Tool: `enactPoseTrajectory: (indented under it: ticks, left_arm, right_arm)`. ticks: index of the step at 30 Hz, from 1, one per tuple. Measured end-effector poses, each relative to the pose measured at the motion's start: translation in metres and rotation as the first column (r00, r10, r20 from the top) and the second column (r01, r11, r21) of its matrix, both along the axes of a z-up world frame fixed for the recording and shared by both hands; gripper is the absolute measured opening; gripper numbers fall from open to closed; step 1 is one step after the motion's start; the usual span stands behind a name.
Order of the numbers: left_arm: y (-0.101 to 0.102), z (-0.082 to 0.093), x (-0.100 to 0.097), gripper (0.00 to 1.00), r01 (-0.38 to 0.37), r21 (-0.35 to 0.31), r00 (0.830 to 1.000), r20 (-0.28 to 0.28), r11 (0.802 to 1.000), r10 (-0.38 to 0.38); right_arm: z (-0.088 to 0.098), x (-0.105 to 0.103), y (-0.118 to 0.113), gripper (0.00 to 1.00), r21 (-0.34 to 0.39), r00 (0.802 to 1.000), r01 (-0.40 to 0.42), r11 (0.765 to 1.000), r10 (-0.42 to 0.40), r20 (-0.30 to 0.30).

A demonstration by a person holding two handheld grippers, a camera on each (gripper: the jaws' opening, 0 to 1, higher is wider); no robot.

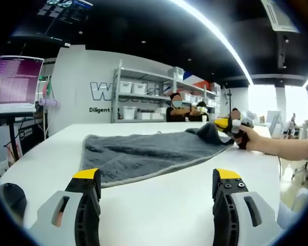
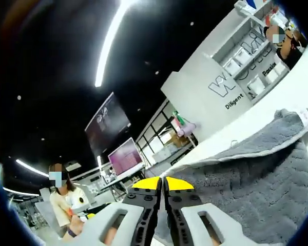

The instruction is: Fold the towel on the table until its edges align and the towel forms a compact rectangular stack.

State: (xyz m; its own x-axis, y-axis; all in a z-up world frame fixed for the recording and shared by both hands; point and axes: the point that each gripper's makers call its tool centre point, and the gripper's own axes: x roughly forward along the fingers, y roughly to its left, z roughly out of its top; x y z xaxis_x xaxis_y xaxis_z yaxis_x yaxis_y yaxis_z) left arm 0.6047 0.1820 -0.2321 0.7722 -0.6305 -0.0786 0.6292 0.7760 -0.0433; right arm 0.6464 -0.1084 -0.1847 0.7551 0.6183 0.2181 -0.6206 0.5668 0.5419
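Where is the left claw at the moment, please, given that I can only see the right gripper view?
Observer: The left claw is open, its jaws wide apart, above the bare white table just short of the towel's near edge.
Operator: Thank you. How does the towel lie overall?
Observer: Most of it is spread flat on the table. Only the far corner, where your right claw pinches it, is lifted and bunched.
Operator: Is the left claw touching the cloth anywhere?
Observer: No, a strip of bare table separates its tips from the towel's pale hem.
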Motion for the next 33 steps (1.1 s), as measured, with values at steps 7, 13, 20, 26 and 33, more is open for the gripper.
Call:
enactPoseTrajectory:
  ticks: [7, 13, 20, 26, 33]
  left_arm:
    - [0.000, 0.000, -0.001, 0.88, -0.002, 0.001, 1.000, 0.000, 1.000, 0.002]
    - [-0.001, -0.001, -0.001, 0.87, -0.001, 0.001, 1.000, 0.000, 1.000, 0.001]
    - [0.000, -0.001, -0.001, 0.87, -0.002, 0.002, 1.000, 0.000, 1.000, 0.002]
    - [0.001, 0.000, 0.001, 0.87, -0.001, 0.003, 1.000, -0.001, 1.000, 0.001]
    - [0.001, 0.000, 0.002, 0.87, 0.000, 0.004, 1.000, 0.000, 1.000, 0.000]
  right_arm:
    - [0.001, 0.001, 0.020, 0.00, 0.019, 1.000, -0.008, 1.000, 0.008, -0.002]
    - [0.003, 0.001, 0.044, 0.00, 0.028, 0.999, -0.041, 0.999, 0.041, 0.002]
    - [0.005, 0.003, 0.062, 0.00, 0.043, 0.998, -0.069, 0.997, 0.069, 0.007]
    - [0.006, 0.001, 0.077, 0.00, 0.052, 0.996, -0.085, 0.995, 0.085, 0.010]
    - [0.007, 0.001, 0.085, 0.00, 0.060, 0.996, -0.092, 0.994, 0.091, 0.012]
